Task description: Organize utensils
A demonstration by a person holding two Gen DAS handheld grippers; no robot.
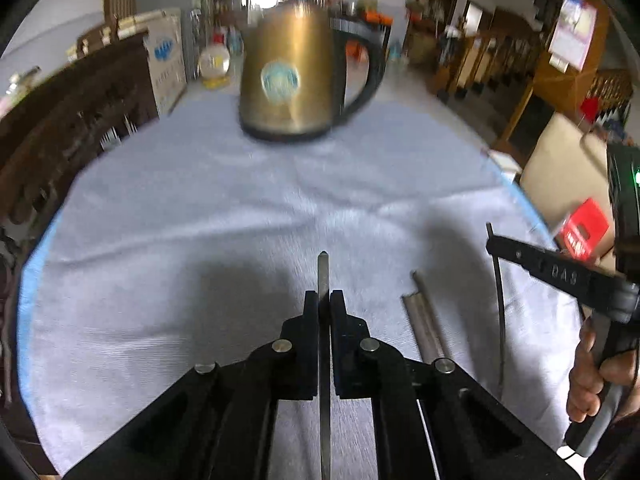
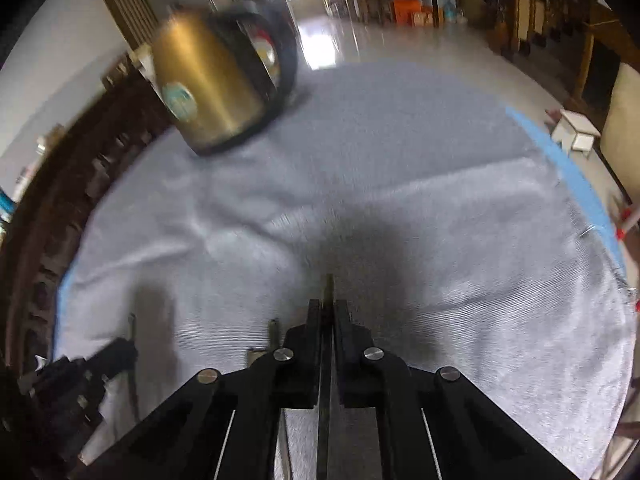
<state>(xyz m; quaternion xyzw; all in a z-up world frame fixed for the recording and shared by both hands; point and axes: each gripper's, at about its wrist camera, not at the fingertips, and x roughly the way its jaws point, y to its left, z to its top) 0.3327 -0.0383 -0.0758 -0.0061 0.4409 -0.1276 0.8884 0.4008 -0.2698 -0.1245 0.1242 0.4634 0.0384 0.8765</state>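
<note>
My left gripper [image 1: 324,300] is shut on a thin flat metal utensil [image 1: 323,272], seen edge-on, whose tip sticks out past the fingers above the grey cloth [image 1: 224,216]. My right gripper [image 2: 327,308] is shut on a similar thin utensil [image 2: 329,286]. In the left wrist view the right gripper [image 1: 496,240] hangs at the right with its utensil [image 1: 500,304] pointing down. Two more metal utensils [image 1: 426,320] lie on the cloth between the grippers; they also show in the right wrist view [image 2: 273,332]. The left gripper [image 2: 120,350] appears low left there.
A brass-coloured kettle [image 1: 296,80] with a black handle stands at the far side of the cloth; it also shows in the right wrist view [image 2: 212,84]. A dark carved wooden bench back [image 1: 60,128] runs along the left. The cloth's blue edge [image 2: 568,168] marks the right border.
</note>
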